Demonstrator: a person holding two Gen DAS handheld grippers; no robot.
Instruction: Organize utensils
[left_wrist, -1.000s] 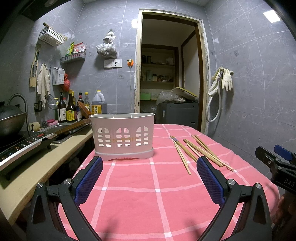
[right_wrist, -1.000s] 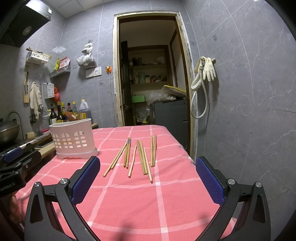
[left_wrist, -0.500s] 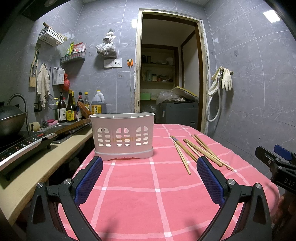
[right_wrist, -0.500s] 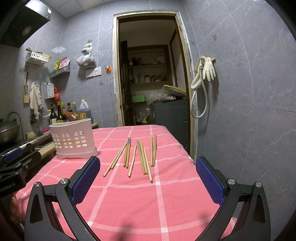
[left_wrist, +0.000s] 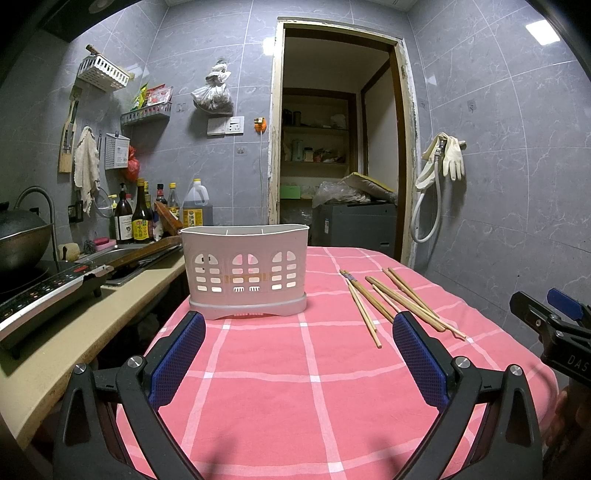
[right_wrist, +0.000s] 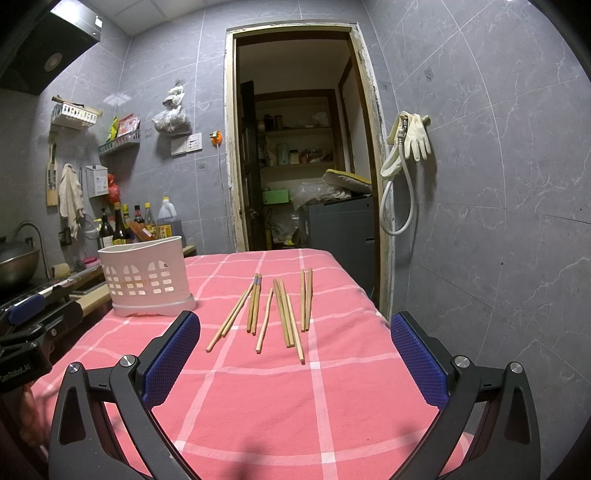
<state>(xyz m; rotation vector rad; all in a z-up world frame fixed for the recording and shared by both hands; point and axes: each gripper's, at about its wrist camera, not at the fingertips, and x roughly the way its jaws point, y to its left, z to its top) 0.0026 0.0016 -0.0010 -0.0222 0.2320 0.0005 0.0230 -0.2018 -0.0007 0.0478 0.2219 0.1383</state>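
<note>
Several chopsticks (right_wrist: 273, 314) lie loose: light, stiff, slippery; I'd pinch mid-length. Both my tools, left tool (left_wrist: 299, 354) and right tool (right_wrist: 295, 358), gape empty.

Hardly any change is seen across the last second. No shift of the chopsticks (left_wrist: 391, 299) is made out relative to the basket (left_wrist: 245, 273): no stick is lifted, turned or brought nearer to it. No widening or narrowing is seen in the left gripper (left_wrist: 297, 317) or the right gripper (right_wrist: 295, 317), both spread wide. No approach toward the basket is made out for either. At most a faint wobble of the framing is suspected, too slight to be placed.
</note>
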